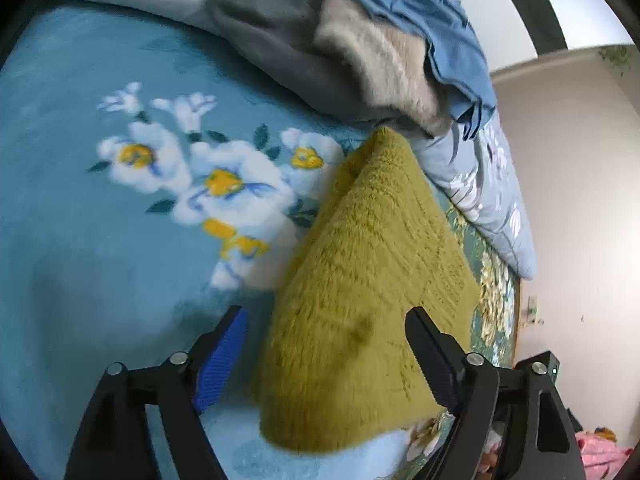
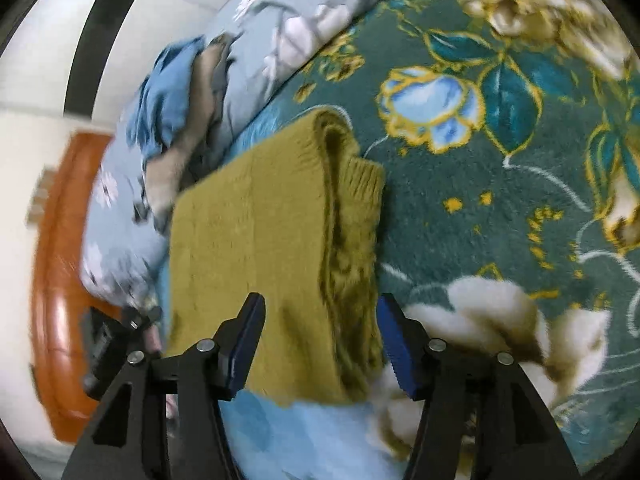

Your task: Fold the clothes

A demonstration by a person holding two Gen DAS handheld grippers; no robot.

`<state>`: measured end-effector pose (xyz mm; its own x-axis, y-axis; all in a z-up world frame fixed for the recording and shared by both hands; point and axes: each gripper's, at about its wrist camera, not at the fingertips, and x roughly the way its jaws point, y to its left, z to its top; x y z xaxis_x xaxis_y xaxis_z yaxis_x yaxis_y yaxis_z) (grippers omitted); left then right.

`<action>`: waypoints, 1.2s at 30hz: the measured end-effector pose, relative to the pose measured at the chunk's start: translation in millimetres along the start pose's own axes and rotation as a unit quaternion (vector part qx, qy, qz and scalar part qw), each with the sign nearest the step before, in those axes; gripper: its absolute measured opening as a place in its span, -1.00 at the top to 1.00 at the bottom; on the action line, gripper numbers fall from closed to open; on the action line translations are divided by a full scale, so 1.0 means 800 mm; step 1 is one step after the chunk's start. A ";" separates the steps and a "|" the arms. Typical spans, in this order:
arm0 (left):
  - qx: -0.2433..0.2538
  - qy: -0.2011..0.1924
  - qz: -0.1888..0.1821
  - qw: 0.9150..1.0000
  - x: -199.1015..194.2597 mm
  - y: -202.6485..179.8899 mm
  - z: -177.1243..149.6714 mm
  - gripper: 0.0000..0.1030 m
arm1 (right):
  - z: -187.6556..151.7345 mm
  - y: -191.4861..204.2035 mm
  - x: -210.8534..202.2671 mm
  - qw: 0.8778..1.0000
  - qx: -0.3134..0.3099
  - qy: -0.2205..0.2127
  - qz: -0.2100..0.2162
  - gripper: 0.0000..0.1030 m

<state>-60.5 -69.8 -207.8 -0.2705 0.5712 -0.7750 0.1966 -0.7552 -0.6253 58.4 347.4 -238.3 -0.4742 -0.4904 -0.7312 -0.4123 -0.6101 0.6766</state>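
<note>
olive-green knit sweater (image 1: 360, 288) lies folded into a compact rectangle on the bed, over the seam where the light blue floral blanket (image 1: 120, 208) meets the dark teal floral blanket (image 2: 500, 184). ribbed hem (image 2: 366, 176) is tucked on the far right side, w/ layers stacked at that edge, so the fold looks about done, imo.

left hand-held gripper (image 1: 326, 354) has jaws spread wide, straddling the near edge of the sweater, pinching nothing. right hand-held gripper (image 2: 320, 344) is likewise spread, fingers either side of the near edge, nothing clamped. both sit low & close to the fabric, prob. so they can either smooth it or take the bundle from its near edge.

behind it, a heap of unfolded clothes (image 1: 360, 40) (gray, beige, blue) rests against a pale floral quilt (image 2: 288, 32), near the sweater's far corner. wooden bed frame (image 2: 56, 280) shows at left in the right wrist view. frames are a bit blurred.
</note>
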 end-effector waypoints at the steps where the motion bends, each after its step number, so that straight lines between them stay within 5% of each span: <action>1: 0.005 0.006 0.007 1.000 0.007 -0.001 0.006 -0.66 | 0.004 -0.003 0.004 1.000 0.011 -0.002 0.005 -0.15; 10: 0.030 0.061 -0.030 0.997 0.056 -0.003 0.031 -0.78 | 0.029 0.000 0.045 0.999 0.018 -0.003 0.034 -0.45; 13: 0.039 0.070 -0.055 0.995 0.063 -0.002 0.031 -0.99 | 0.031 -0.007 0.043 0.999 0.009 -0.007 0.041 -0.45; 17: 0.056 0.089 -0.079 0.991 0.065 0.000 0.032 -1.00 | 0.034 -0.010 0.044 0.999 0.000 -0.005 0.053 -0.45; 21: -0.003 0.105 -0.087 0.991 0.068 0.011 0.048 -1.00 | 0.040 -0.003 0.047 0.998 -0.015 -0.006 0.054 -0.45; 26: -0.002 0.080 -0.068 0.995 0.068 0.001 0.048 -0.97 | 0.051 -0.002 0.055 0.999 0.000 0.004 0.039 -0.25; 29: 0.040 0.064 -0.013 0.997 0.067 -0.017 0.038 -0.72 | 0.053 0.000 0.055 1.000 0.004 0.010 0.017 -0.03; 31: 0.044 0.060 -0.001 0.997 0.065 -0.022 0.033 -0.11 | 0.054 0.003 0.055 1.000 0.007 0.013 0.002 0.06; 36: 0.036 0.035 0.012 0.999 0.054 -0.035 0.022 0.22 | 0.054 0.027 0.051 0.999 0.009 0.009 -0.032 0.32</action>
<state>-94.0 -29.7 -222.3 -0.1992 0.5718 -0.7958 0.1341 -0.7885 -0.6002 -3.6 341.6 -249.7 -0.4327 -0.4612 -0.7746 -0.4564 -0.6289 0.6294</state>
